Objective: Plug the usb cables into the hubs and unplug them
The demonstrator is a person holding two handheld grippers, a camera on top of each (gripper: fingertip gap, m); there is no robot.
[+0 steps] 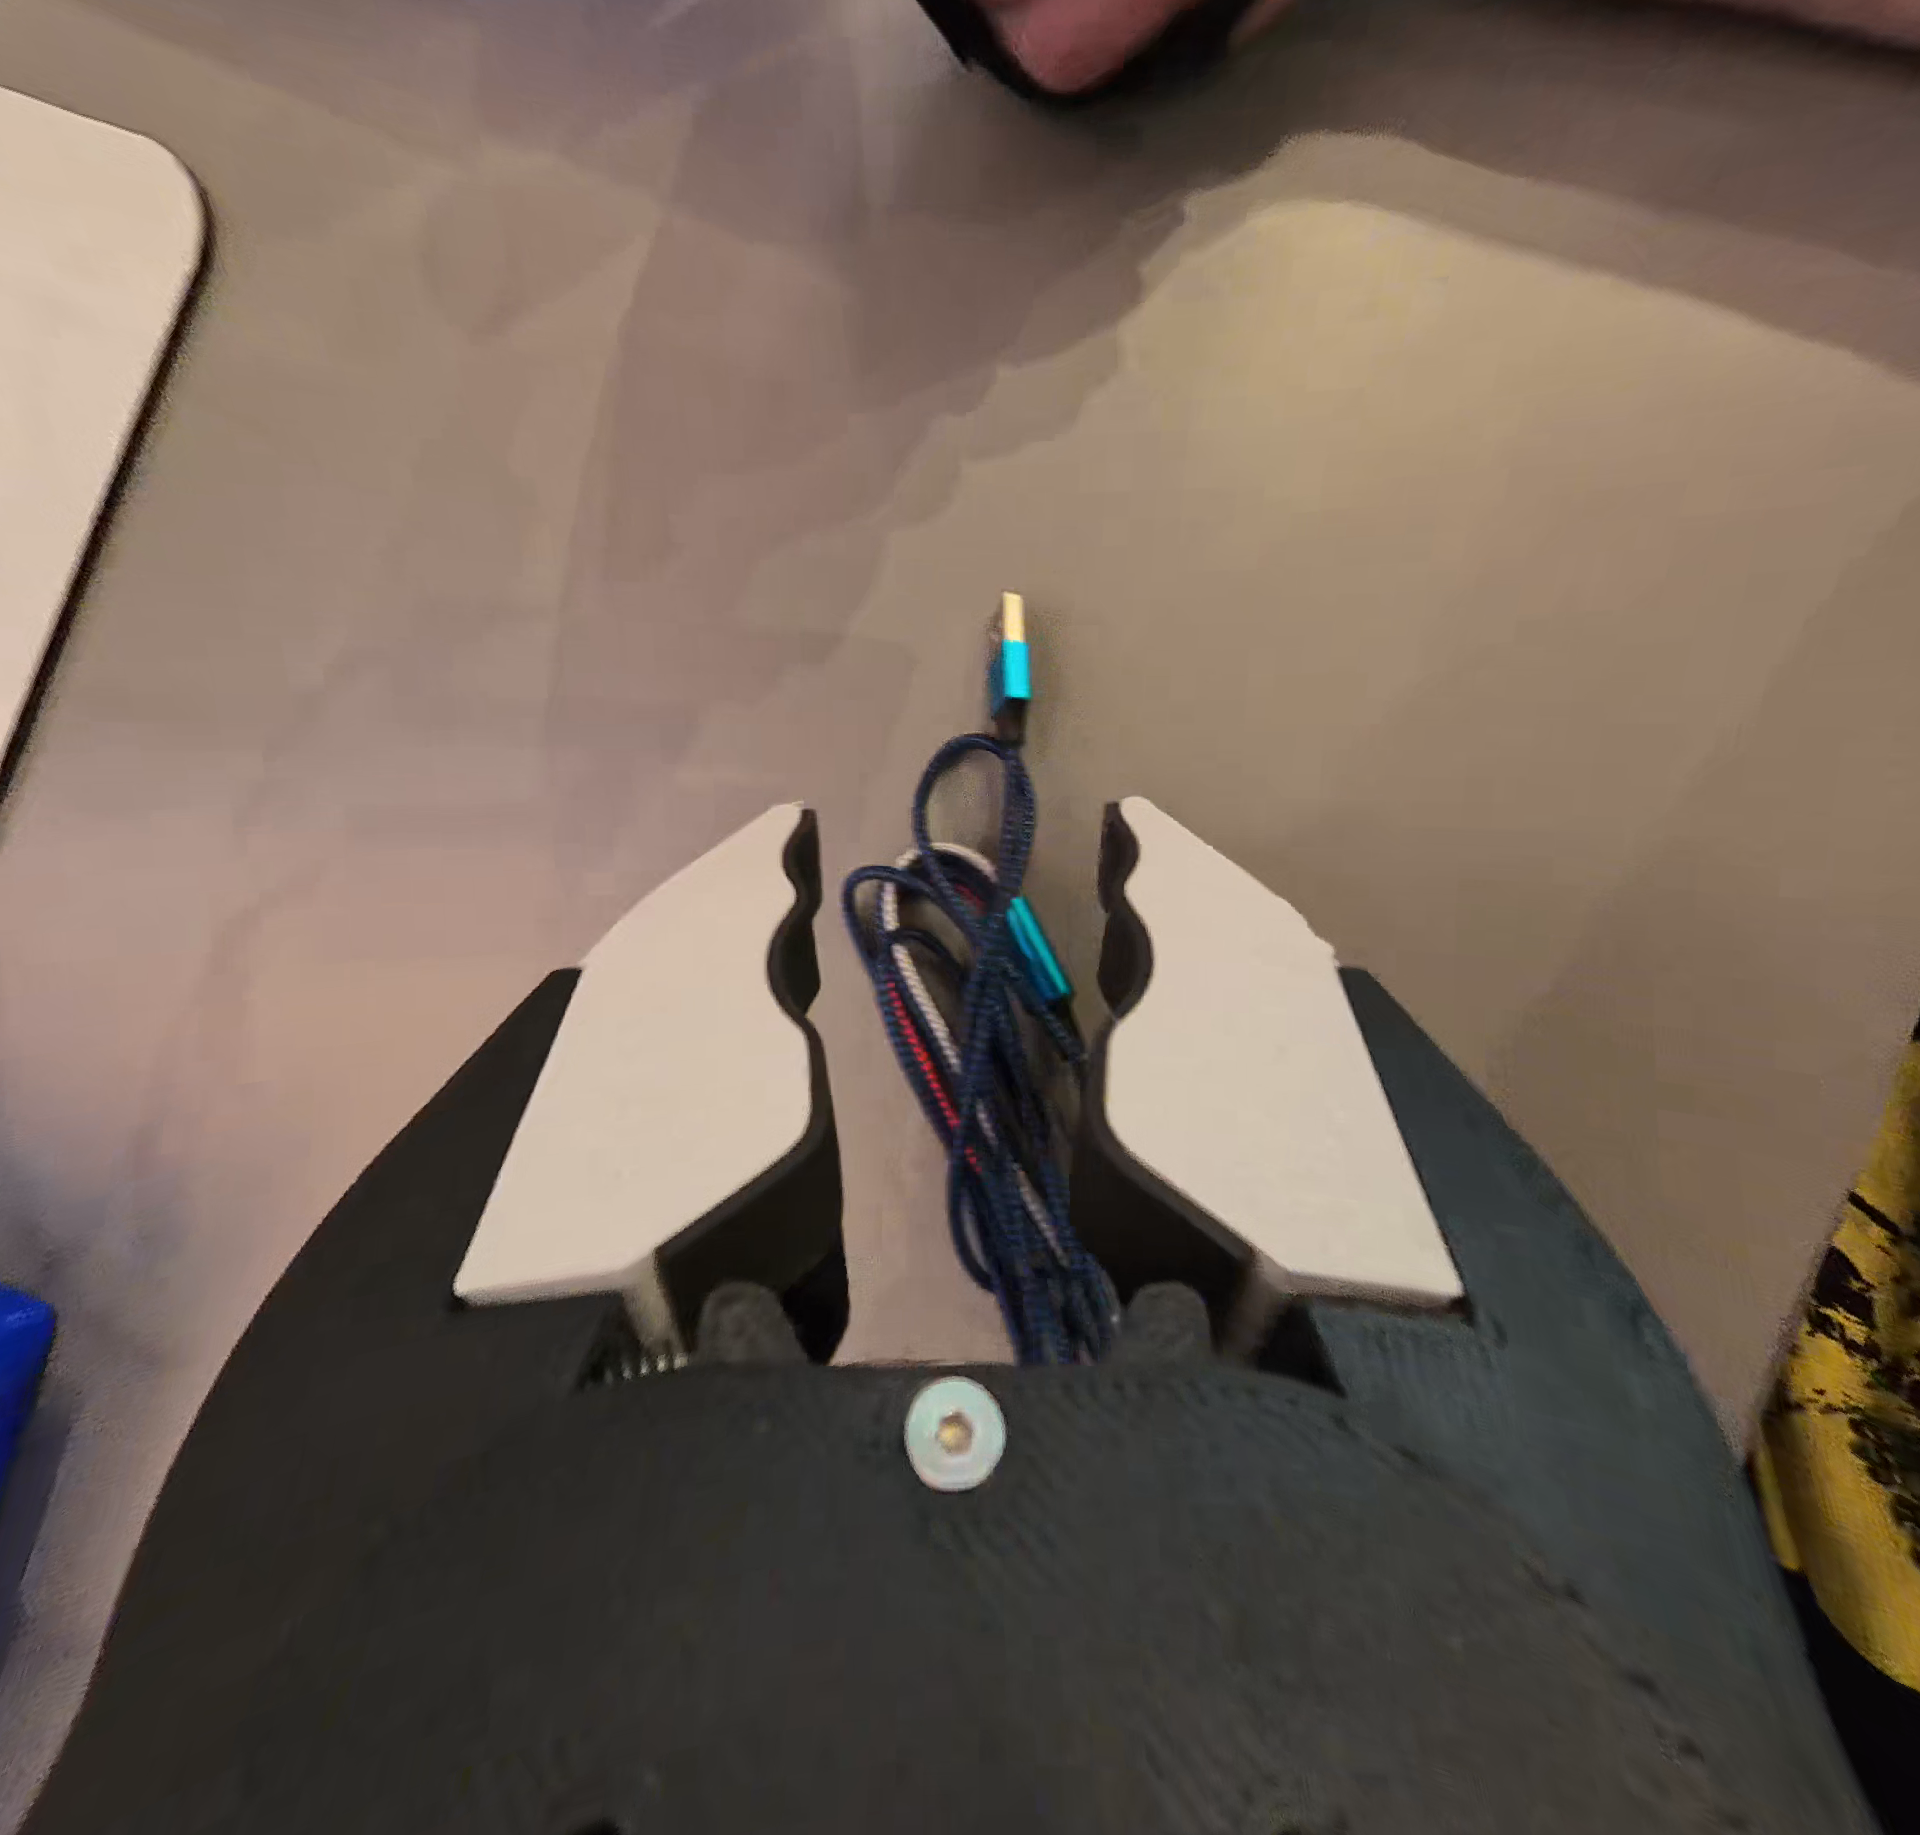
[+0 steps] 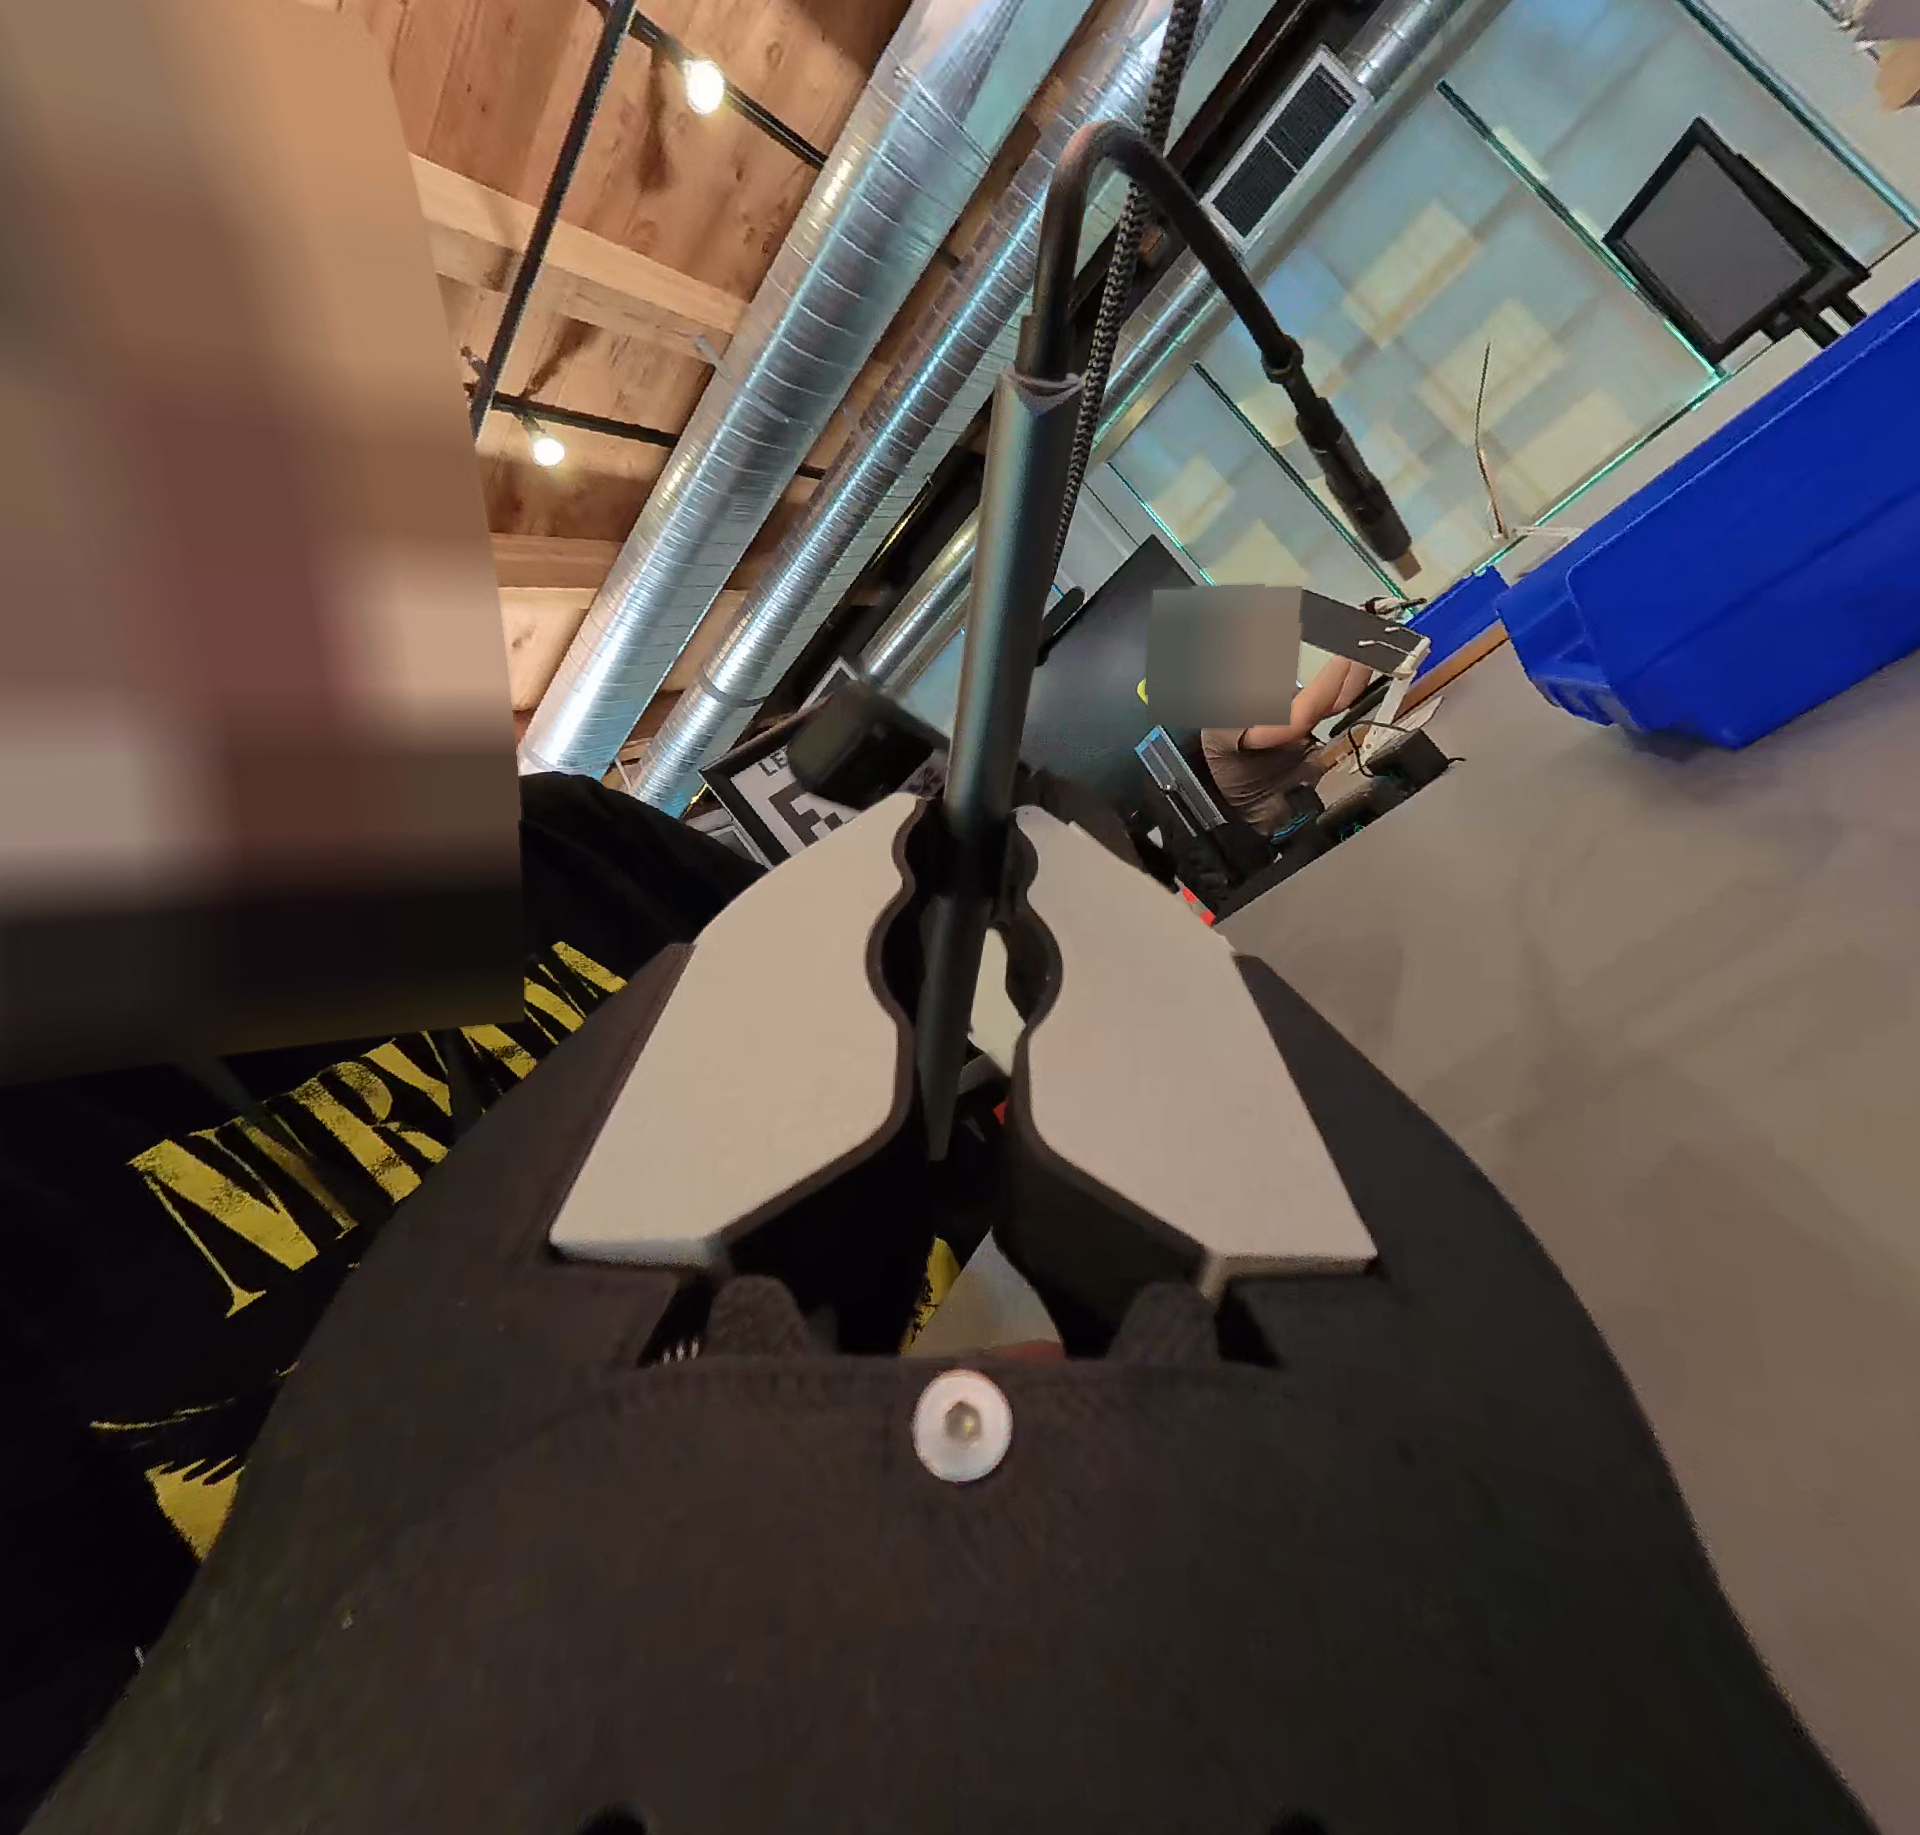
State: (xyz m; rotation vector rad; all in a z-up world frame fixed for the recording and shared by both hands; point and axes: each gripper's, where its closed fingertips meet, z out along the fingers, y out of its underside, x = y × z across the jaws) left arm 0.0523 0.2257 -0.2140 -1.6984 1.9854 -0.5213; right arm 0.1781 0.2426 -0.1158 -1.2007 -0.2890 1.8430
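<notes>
The left claw (image 1: 961, 902) stands open around the bundled blue cable (image 1: 982, 1037) on the surface (image 1: 1403, 538); the right claw (image 2: 961, 871) grips a dark slim hub (image 2: 1003, 559). Nothing looks plugged in yet.

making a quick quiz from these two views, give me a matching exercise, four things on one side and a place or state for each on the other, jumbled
Things:
1. left tongs
2. right tongs
3. blue braided cable bundle
4. blue bin

Places or states:
A. lying on the grey table between fingers that do not touch it
B. shut on a slim dark hub held edge-on
C. standing at the far side of the table
D. open, fingers apart

Pairs: 1-D, 2-B, 3-A, 4-C
</notes>
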